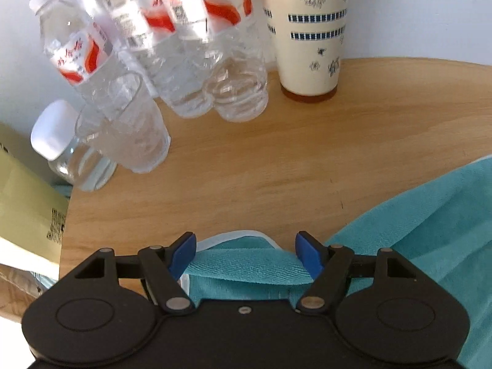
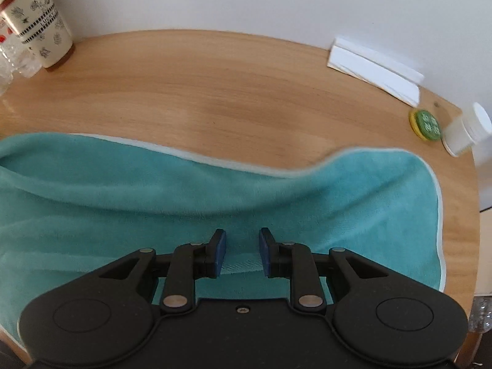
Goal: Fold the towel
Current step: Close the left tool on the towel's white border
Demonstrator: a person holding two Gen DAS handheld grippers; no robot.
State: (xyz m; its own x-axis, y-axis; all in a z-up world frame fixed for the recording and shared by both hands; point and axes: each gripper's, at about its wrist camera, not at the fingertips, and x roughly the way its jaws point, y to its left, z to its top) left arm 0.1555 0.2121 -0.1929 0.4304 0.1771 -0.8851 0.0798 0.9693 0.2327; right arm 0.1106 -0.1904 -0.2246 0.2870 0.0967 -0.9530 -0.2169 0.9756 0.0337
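Left wrist view showed four water bottles [image 1: 184, 61] at eleven o'clock, one cup [image 1: 307, 30], one teal towel [image 1: 246, 264] between the left gripper's [image 1: 246, 253] spread fingers; the right gripper's [image 2: 243, 253] fingers gaped over it.

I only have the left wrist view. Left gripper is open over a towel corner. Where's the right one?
Observer: The right gripper is over the middle of the towel, jaws open with a fold of cloth between them.
Operator: Is the towel's right end on the table?
Observer: Yes, its right edge lies on the table, just inside the rim.
Operator: Anything near that end?
Observer: A green and yellow disc and a white container, both clear of the cloth.
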